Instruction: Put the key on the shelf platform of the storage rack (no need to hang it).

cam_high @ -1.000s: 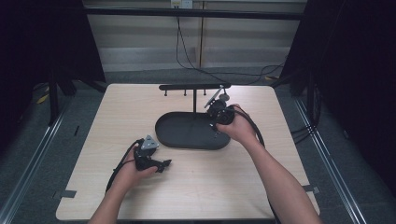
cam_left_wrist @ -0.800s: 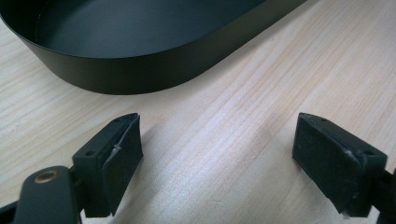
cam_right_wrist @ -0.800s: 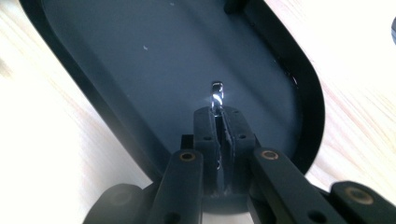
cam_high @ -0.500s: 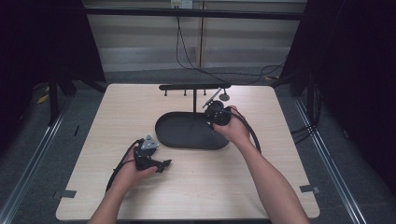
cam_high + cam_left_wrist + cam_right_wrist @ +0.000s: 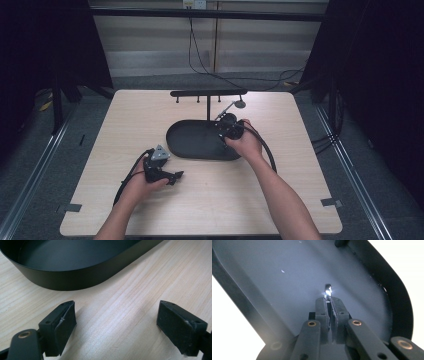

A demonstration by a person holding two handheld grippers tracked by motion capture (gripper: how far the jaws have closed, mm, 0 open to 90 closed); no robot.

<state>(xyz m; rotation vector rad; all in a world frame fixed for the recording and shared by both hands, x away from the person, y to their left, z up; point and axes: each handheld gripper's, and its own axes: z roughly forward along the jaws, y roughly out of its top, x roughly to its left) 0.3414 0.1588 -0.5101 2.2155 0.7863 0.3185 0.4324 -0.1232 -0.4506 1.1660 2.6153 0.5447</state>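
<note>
A black oval tray (image 5: 192, 147) lies mid-table, with a T-shaped black stand (image 5: 207, 93) rising from its far side. My right gripper (image 5: 227, 126) hovers over the tray's right part. In the right gripper view its jaws (image 5: 328, 300) are shut on a small shiny metal piece (image 5: 327, 291), perhaps a ring, above the tray floor (image 5: 274, 277). My left gripper (image 5: 170, 176) rests low over the wooden table (image 5: 125, 120) in front of the tray's left end. It stands open (image 5: 116, 312) with bare wood between its pads, and the tray wall (image 5: 75, 280) lies just beyond.
Several short pegs hang under the stand's crossbar. Cables trail from both grippers across the table. Bare wood stretches left, right and in front of the tray. Dark curtains and floor rails flank the table.
My right gripper has shifted a little left and toward me, deeper over the tray, still shut on the shiny piece. The left gripper has stayed put.
</note>
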